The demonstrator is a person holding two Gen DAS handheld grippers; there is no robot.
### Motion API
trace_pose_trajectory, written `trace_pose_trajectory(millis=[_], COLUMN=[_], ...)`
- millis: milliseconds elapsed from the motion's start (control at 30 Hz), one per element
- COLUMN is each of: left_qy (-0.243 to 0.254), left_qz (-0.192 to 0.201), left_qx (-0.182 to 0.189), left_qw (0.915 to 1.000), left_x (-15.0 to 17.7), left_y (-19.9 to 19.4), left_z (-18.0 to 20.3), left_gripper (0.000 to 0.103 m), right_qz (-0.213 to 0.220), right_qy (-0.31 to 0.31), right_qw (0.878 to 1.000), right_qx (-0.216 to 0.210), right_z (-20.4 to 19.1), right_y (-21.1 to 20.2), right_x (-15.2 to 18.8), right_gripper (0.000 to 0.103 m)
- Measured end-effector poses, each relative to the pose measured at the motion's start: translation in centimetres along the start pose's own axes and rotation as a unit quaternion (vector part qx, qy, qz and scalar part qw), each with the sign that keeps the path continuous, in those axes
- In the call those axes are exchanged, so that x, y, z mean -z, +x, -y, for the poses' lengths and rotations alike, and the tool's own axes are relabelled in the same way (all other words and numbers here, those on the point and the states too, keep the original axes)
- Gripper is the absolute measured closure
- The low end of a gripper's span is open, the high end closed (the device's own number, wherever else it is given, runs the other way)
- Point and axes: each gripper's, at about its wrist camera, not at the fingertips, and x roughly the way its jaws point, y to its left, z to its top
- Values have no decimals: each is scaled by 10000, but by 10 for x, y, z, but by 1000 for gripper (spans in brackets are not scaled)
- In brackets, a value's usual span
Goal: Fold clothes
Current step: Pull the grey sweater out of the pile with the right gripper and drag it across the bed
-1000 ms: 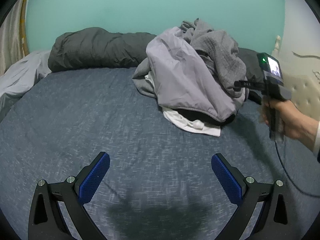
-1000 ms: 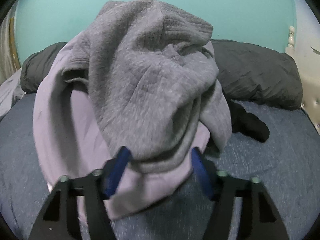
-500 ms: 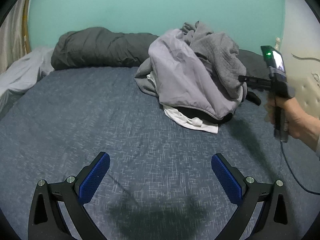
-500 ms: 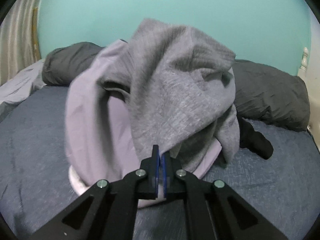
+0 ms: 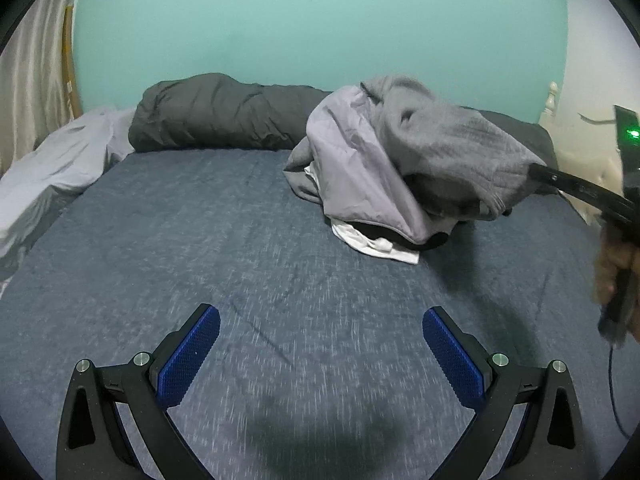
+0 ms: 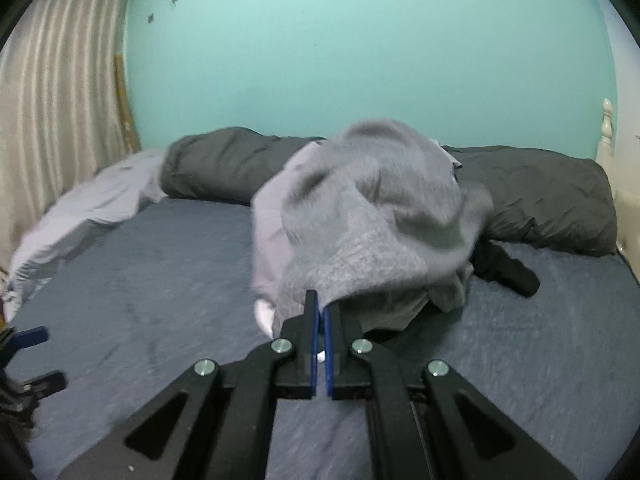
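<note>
- The wide bed with its blue-grey flecked cover [image 5: 224, 240] is taking up most of the room in front of me, running back to a plain teal wall [image 5: 320, 24].
- A long, rumpled dark grey duvet roll [image 5: 216, 116] is lying across the head of the bed against that wall, with a pale lilac-grey sheet [image 5: 52, 172] bunching beside it at the left edge near the cream curtain [image 6: 52, 92].
- The heap of clothes is sitting on the right half of the bed, just in front of the duvet roll: a smooth lilac-grey garment [image 5: 356, 168] is draping down its left side, with a crumpled white garment [image 5: 372, 242] and a black garment [image 6: 506, 268] peeking out underneath.
- A grey waffle-knit sweater [image 6: 384, 216] is lying on top of the heap, one edge stretching out towards the person's right side.
- The right hand-held gripper [image 6: 321, 312] is pinching that sweater's edge, its blue pads pressing together on the cloth; the person's right hand [image 5: 612, 268] is gripping the handle, blurred at the frame edge.
- The left hand-held gripper [image 5: 320, 340] is hovering over bare cover, well apart from the heap, its blue-padded fingers [image 5: 188, 364] spreading wide with nothing between them.
</note>
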Motion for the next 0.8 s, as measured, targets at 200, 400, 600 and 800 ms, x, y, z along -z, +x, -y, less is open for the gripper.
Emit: trace_pose_trajectory(millis=[200, 400, 600, 800], left_qy=[34, -6, -4, -49], left_qz=[-16, -38, 7, 132], left_qx=[-20, -87, -71, -31], left_qw=[10000, 10000, 10000, 9999], left_x=[13, 21, 24, 25], left_y=[-41, -71, -99, -128], left_z=[6, 8, 13, 16], left_gripper=[0, 0, 0, 0], right_qz=[-99, -52, 2, 92], right_qy=[38, -93, -160, -222], right_qw=[9999, 9997, 9995, 9990], right_qx=[-125, -218, -290, -367], right_z=[-21, -45, -62, -72], right_y=[-39, -80, -119, -152], right_x=[25, 35, 49, 56], right_gripper=[101, 101, 101, 101])
